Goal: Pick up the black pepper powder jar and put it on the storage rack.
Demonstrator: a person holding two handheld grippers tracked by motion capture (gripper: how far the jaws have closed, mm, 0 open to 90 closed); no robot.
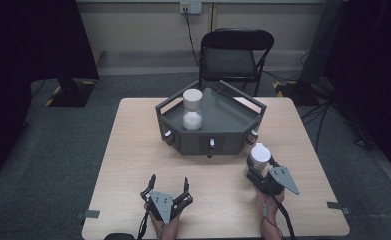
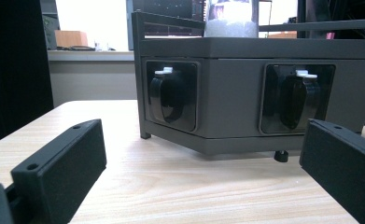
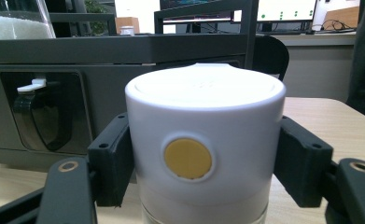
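Right gripper view puts us up close: the right gripper point(image 3: 203, 168) has its two black jaws pressed against either side of a white jar point(image 3: 205, 140), a firm clamp on its cap, and a round yellow dot point(image 3: 188, 158) on that cap faces straight back at the camera. Below the cap the jar turns clear. From the high view, that jar point(image 1: 259, 154) stands upright on the wooden table point(image 1: 133, 150), on the right side and just in front of the grey tray point(image 1: 223, 117), near its right front corner. The right gripper point(image 1: 257, 172) sits right behind it, with the person's hand under it.

Over on the left, the left gripper point(image 1: 169, 186) rests low on the table with its jaws spread wide and nothing between them, well short of the tray. The left gripper view shows the tray's front wall with two dark latches point(image 2: 168, 95) set into it.

Inside the tray a second white jar point(image 1: 192, 110) stands upright toward the left. A black chair point(image 1: 235, 52) waits beyond the table.
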